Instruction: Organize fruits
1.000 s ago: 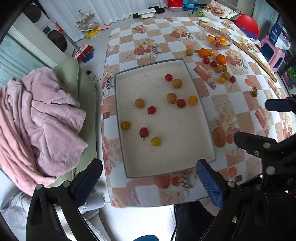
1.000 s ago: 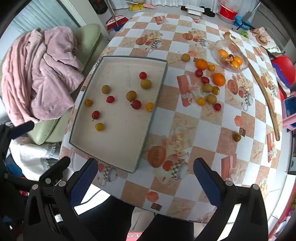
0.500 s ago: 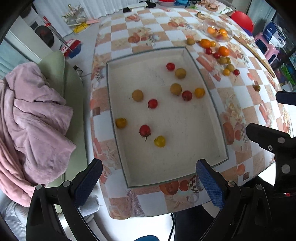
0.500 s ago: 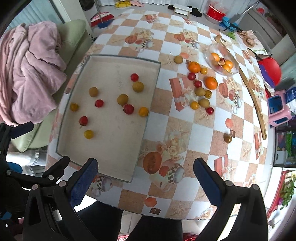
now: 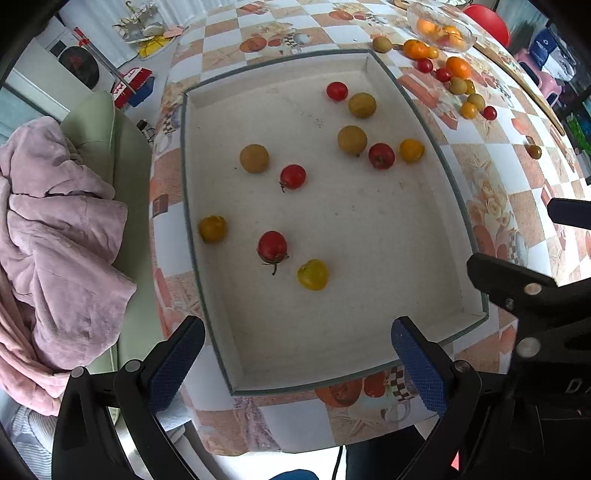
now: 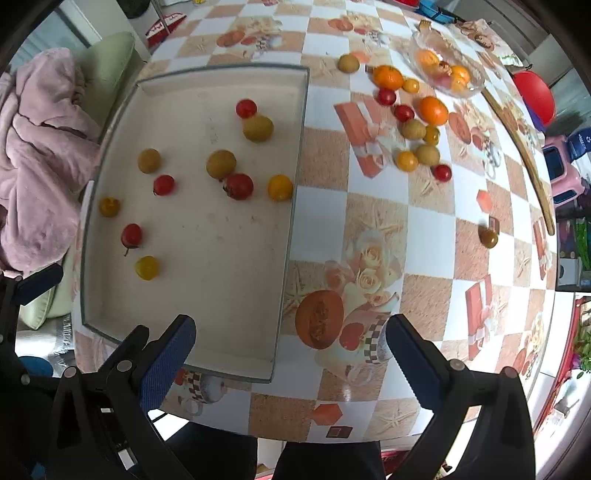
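Observation:
A shallow white tray [image 5: 369, 325] [image 6: 229, 332] lies on a checkered table and holds several small red, yellow and tan fruits, such as a red tomato [image 5: 272, 246] [image 6: 131, 235] and a yellow one [image 5: 312, 274] [image 6: 147, 267]. More fruits, including an orange [image 6: 433, 110] [image 5: 458, 67], lie loose on the table to the tray's right. A glass bowl [image 6: 445, 72] [image 5: 439, 27] with fruits stands at the back right. My left gripper [image 5: 295, 360] is open and empty above the tray's near edge. My right gripper [image 6: 290, 356] is open and empty above the tray's near right corner.
A green sofa [image 5: 110, 177] with a pink blanket [image 5: 55, 240] [image 6: 40, 147] stands left of the table. One dark fruit [image 6: 488, 237] [image 5: 534, 151] lies alone at the right. A long wooden stick [image 6: 524, 155] runs along the table's right side.
Both grippers have moved down and closer to the table, so the tray and fruits look larger. Both stay open and empty. The fruits have not moved.

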The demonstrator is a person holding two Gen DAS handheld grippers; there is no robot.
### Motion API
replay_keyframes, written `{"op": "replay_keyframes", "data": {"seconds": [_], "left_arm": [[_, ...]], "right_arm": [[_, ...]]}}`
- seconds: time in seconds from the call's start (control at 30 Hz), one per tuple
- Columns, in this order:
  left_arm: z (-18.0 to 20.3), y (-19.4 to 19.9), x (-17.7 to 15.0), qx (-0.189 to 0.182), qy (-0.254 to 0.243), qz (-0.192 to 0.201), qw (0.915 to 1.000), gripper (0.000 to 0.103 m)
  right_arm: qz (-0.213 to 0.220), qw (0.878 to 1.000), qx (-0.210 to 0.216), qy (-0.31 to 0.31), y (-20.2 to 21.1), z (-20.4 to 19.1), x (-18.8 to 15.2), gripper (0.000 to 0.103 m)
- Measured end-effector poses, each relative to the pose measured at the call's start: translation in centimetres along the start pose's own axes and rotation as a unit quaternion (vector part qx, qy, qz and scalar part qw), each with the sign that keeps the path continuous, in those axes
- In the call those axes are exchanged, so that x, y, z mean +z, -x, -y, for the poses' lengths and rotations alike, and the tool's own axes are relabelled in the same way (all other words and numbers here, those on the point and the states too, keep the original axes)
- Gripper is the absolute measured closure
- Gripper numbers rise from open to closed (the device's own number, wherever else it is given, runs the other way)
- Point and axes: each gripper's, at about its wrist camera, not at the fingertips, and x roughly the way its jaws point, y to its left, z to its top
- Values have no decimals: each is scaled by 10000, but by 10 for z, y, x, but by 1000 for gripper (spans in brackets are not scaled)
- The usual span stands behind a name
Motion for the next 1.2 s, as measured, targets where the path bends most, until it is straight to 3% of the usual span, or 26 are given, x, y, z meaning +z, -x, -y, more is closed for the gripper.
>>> {"op": "replay_keyframes", "data": {"seconds": [1.2], "left_arm": [[2, 6, 7, 1, -88, 158, 9998, 2]], "right_arm": [[-10, 9999, -6, 121, 2, -3, -1, 0]]}}
